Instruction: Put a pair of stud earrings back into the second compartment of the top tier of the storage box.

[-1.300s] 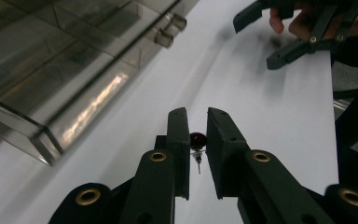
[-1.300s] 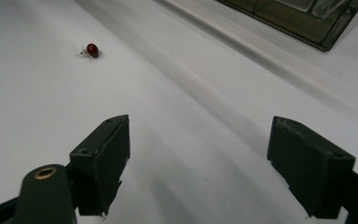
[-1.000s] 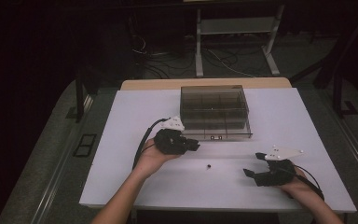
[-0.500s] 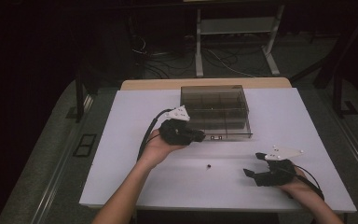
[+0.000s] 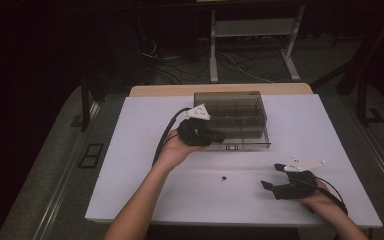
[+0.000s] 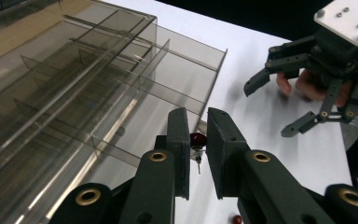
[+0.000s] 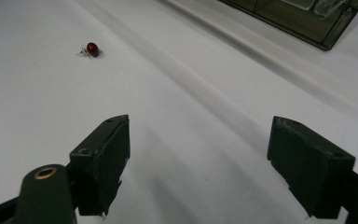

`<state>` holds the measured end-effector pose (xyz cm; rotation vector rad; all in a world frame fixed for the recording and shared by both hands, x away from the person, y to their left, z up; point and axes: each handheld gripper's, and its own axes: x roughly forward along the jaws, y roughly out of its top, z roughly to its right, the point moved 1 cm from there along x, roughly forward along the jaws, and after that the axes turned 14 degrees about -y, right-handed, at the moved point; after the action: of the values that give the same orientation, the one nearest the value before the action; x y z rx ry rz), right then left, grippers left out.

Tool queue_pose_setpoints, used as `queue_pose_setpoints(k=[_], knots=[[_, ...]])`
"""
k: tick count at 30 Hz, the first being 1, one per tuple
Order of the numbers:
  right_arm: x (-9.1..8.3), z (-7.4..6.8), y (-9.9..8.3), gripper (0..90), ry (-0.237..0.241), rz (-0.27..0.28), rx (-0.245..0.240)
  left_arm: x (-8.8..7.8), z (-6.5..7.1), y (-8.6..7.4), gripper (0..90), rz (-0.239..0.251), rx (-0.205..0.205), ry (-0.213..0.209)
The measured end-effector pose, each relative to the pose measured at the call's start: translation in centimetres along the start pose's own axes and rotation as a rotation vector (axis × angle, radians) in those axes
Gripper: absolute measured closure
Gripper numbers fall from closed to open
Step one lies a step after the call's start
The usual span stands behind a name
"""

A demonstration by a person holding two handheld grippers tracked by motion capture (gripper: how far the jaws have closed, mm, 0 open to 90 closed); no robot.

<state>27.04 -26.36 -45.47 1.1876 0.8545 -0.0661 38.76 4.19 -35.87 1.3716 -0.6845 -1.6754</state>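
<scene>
1. High view – the white table (image 5: 130,165) carries a smoky clear compartment box (image 5: 240,107) at its far middle, with every visible cell bare
2. Left gripper (image 5: 219,136) is raised at the box's near-left corner, its jaws nearly together and clamped on a small red LED (image 6: 197,139) whose wire legs hang down between the pads
3. Right gripper (image 5: 267,186) rests low at the near right of the table, jaws wide apart with nothing between them
4. A second red LED (image 7: 92,48) lies loose on the table between the two grippers, well apart from the box
5. Step in hand, as judged: carry the held LED over the box wall and drop it into one cell – keep the pinch firm, clear the rim before lowering, and part the jaws only once the part hangs inside a single compartment
6. Left forearm reaches forward, palm under the gripper and jaws angled toward the box; right hand lies flat near the table edge
</scene>
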Motion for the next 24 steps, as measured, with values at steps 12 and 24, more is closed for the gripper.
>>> queue_pose_setpoints(k=[12, 24], knots=[[0.0, 0.0, 0.0, 20.4, 0.0, -0.001, 0.0, 0.8, -1.4, 0.1, 79.0, -0.017, -0.005, 0.01], [0.0, 0.0, 0.0, 20.4, 0.005, -0.004, -0.002, 2.3, -2.0, -0.3, 78.9, -0.03, -0.008, 0.032]])
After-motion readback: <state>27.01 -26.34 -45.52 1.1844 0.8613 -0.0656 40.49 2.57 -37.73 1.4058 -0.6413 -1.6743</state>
